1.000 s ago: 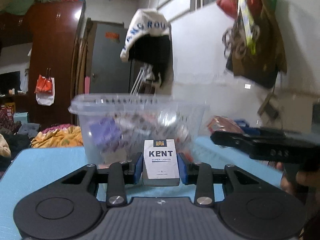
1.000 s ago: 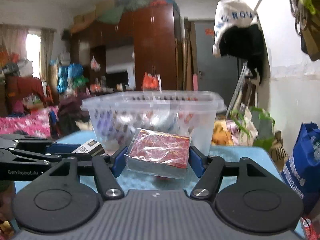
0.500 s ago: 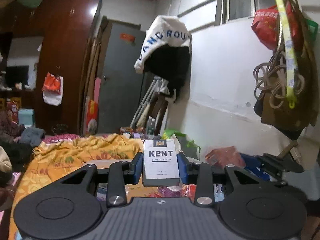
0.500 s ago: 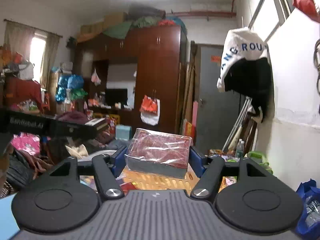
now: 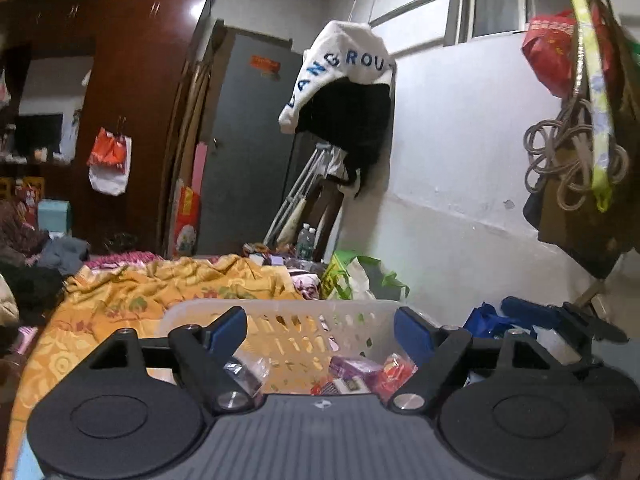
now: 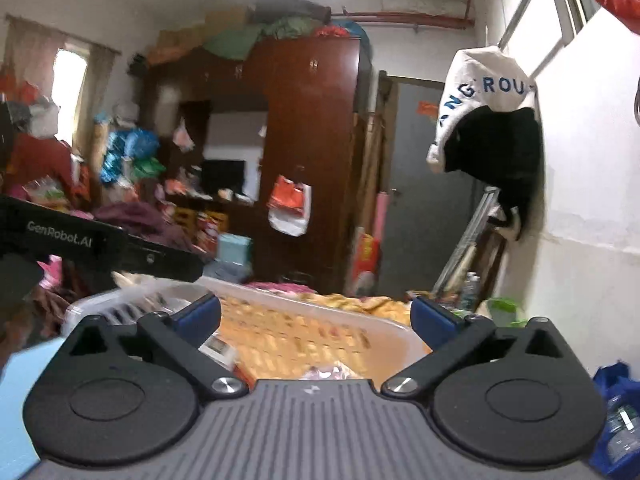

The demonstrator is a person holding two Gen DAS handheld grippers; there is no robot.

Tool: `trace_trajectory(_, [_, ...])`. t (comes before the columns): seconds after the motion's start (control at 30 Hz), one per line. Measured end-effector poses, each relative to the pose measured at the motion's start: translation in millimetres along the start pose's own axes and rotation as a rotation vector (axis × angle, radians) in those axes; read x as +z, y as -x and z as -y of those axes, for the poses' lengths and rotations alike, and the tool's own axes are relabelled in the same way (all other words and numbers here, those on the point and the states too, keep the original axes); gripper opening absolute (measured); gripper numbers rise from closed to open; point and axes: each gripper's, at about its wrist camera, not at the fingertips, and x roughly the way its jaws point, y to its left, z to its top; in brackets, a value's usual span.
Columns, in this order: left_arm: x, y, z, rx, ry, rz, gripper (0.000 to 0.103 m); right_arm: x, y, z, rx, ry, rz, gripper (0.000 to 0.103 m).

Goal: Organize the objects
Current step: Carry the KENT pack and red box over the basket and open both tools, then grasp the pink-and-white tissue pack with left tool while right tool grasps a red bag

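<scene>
Cluttered bedroom beyond basket rim (image 5: 280, 305)

"GenRobot.AI" on the left gripper (image 6: 96, 248); "ANGROU" on hanging cloth (image 5: 340, 68).

One slotted white plastic basket (image 5: 280, 312) sits near, below two grippers. Inside it, at least four small packets (image 5: 352, 372) show, the exact count unclear. Far off stand one wooden wardrobe (image 5: 136, 120) and one grey door (image 5: 248, 140); on the right wall hangs one white-and-black garment (image 5: 344, 92).
</scene>
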Motion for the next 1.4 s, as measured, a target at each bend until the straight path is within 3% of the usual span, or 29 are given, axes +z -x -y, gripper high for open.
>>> trace_trajectory(0.13, [-25.6, 42.0, 11.8, 0.022, -0.087, 0.022, 0.087, -5.6, 34.9, -6.1, -0.025, -0.069, -0.052, 0.103])
trace_trajectory(0.23, [-49.2, 68.7, 6.6, -0.007, -0.053, 0.012, 0.093, -23.1, 57.8, -8.9, -0.004, -0.078, -0.059, 0.103])
trace_trajectory(0.33, [-74.8, 71.8, 2.9, 0.017, -0.036, -0.070, 0.095, -43.7, 65.8, -11.1, 0.027, -0.092, -0.124, 0.103])
trace_trajectory(0.53, [-106.6, 33.9, 6.7, 0.076, -0.087, -0.257, 0.095, -70.4, 13.0, -13.9, -0.009, -0.092, -0.322, 0.103])
trace_trajectory(0.73, [-115.9, 12.3, 4.0, 0.132, -0.056, -0.317, 0.095, -87.2, -18.9, -12.3, -0.028, -0.169, -0.412, 0.103])
trace_trajectory(0.93, [-124.2, -7.3, 8.6, 0.152, -0.033, -0.384, 0.095, -94.2, -24.3, -16.7, -0.050, -0.152, -0.442, 0.103])
trace_trajectory(1.2, [-129.1, -11.8, 13.5, 0.201, -0.056, -0.399, 0.094, -99.5, -21.2, -16.2, -0.049, -0.160, -0.441, 0.103])
trace_trajectory(1.27, [-128.2, -10.3, 12.8, 0.218, -0.062, -0.393, 0.088, -98.1, -20.9, -16.4, -0.047, -0.160, -0.431, 0.103])
trace_trajectory(1.3, [-128.1, -8.9, 13.3, 0.233, -0.073, -0.386, 0.078, -97.8, -20.4, -16.5, -0.047, -0.162, -0.428, 0.103])
trace_trajectory(1.4, [-128.5, -3.9, 13.7, 0.221, -0.075, -0.376, 0.078, -96.2, -22.4, -17.6, -0.039, -0.157, -0.431, 0.103])
